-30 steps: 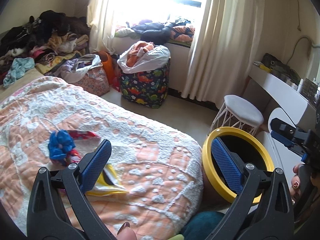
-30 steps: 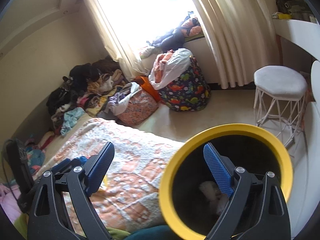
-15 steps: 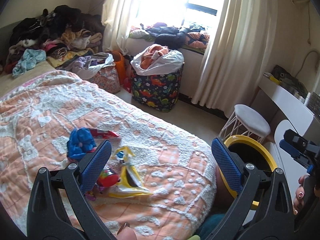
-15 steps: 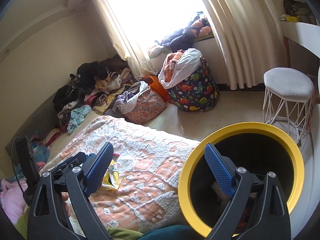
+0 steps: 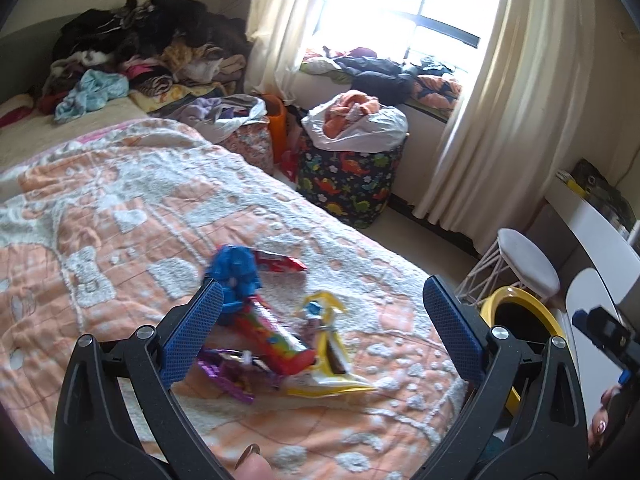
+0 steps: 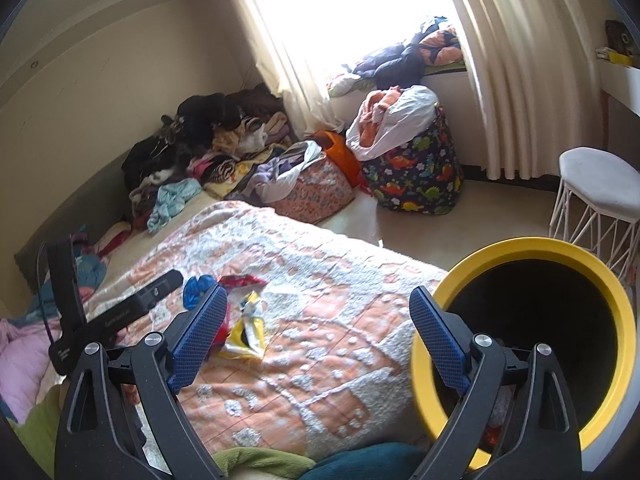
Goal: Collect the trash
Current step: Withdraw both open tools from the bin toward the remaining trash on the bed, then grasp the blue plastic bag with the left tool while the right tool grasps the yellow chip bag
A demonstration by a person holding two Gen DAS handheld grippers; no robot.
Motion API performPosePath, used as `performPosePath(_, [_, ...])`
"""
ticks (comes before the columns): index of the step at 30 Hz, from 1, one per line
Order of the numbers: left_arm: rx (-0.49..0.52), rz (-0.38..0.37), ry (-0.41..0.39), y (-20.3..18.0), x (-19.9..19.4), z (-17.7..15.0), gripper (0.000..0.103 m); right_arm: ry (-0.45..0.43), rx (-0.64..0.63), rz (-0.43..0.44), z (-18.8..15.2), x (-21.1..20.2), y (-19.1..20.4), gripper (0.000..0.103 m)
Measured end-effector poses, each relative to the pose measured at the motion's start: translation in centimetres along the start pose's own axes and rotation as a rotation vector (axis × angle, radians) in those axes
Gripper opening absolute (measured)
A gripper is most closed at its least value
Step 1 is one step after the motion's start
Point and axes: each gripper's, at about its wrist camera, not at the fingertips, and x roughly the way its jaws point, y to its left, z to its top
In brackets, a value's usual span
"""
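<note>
A small heap of trash lies on the orange-and-white bedspread (image 5: 120, 208): a crumpled blue wrapper (image 5: 236, 270), a red snack tube (image 5: 276, 342), a purple foil wrapper (image 5: 226, 376) and a yellow packet (image 5: 326, 364). My left gripper (image 5: 318, 338) hovers open just above the heap, nothing between its fingers. The yellow-rimmed black bin (image 6: 532, 336) stands at the bed's right corner; it also shows small at the right in the left wrist view (image 5: 520, 316). My right gripper (image 6: 318, 338) is open and empty, over the bed edge beside the bin. The yellow packet (image 6: 246, 332) shows there too.
A dinosaur-print basket (image 5: 352, 180) stuffed with a white bag stands on the floor by the curtain (image 5: 500, 112). A floral bag (image 6: 312, 188), piled clothes (image 5: 132, 60), a white wire stool (image 5: 524, 264) and a white desk (image 5: 592, 232) ring the bed.
The left gripper has drawn back and to the left over the bed, bringing the wrappers between its fingers in view. The right gripper has pulled away from the bin's mouth toward the bed.
</note>
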Motion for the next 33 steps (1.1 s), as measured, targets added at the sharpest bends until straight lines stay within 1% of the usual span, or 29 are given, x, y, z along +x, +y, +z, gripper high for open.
performPosePath(8, [-0.082, 0.057, -0.016, 4.2, -0.4, 0.7, 0.092, 0.052, -0.043, 0.037, -1.0, 1.8, 2.8, 0.09])
performPosePath(12, [-0.118, 0.071, -0.019, 5.9, -0.4, 0.8, 0.092, 0.086, -0.068, 0.048, -1.6, 3.0, 4.1, 0.09])
performPosePath(18, [-0.17, 0.069, -0.023, 8.3, -0.3, 0.7, 0.092, 0.148, -0.109, 0.039, -2.6, 5.2, 5.9, 0.09])
performPosePath(24, [-0.199, 0.044, -0.007, 9.9, 0.4, 0.3, 0.091, 0.217, -0.124, 0.017, -3.9, 8.2, 6.9, 0.09])
performPosePath(27, [-0.199, 0.022, 0.009, 10.0, 0.9, 0.0, 0.081, 0.254, -0.127, 0.007, -4.6, 9.6, 7.2, 0.09])
performPosePath(29, [-0.202, 0.004, 0.023, 9.9, 1.4, -0.2, 0.072, 0.278, -0.121, 0.003, -4.9, 10.5, 7.2, 0.09])
performPosePath(31, [-0.203, -0.014, 0.039, 9.9, 1.9, -0.5, 0.061, 0.303, -0.112, 0.009, -5.2, 11.4, 7.4, 0.09])
performPosePath(33, [-0.196, -0.026, 0.053, 9.7, 2.4, -0.7, 0.054, 0.317, -0.114, 0.009, -5.4, 12.1, 7.5, 0.09])
